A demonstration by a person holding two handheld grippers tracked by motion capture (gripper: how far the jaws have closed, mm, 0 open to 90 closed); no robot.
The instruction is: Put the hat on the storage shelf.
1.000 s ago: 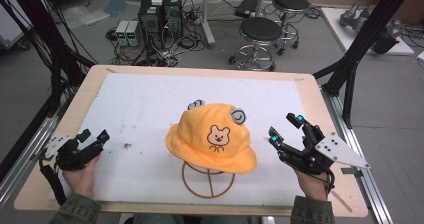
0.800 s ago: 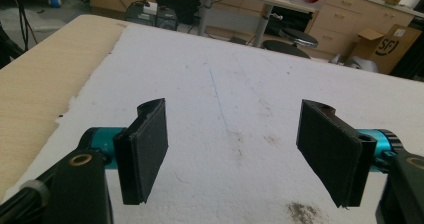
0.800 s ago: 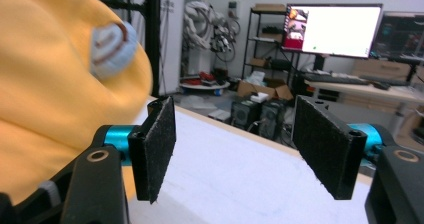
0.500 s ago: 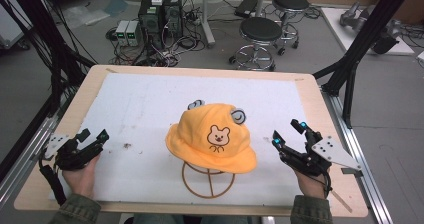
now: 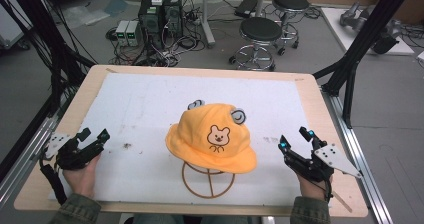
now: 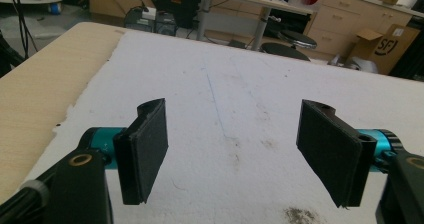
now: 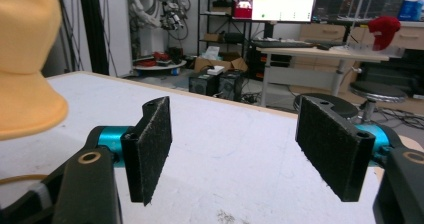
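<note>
Orange bear-face bucket hat (image 5: 212, 136) sits on a wire stand (image 5: 207, 179) mid-table, near the front edge of the white mat (image 5: 140, 109). Your right gripper (image 5: 296, 138) is by the mat's front-right corner w/ jaws released, just been widening, nothing btwn them. Left gripper (image 5: 95, 135) by the front-left corner, jaws apart, empty.

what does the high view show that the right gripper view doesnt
High view alone: the whole orange hat with its bear face on a wire stand, and the left hand-held gripper, open, at the table's left. Right gripper view alone: the right hand-held gripper's pads close up, standing apart with nothing between them, plus monitors behind. Both share: the hat, the white mat and the right hand-held gripper.
</note>
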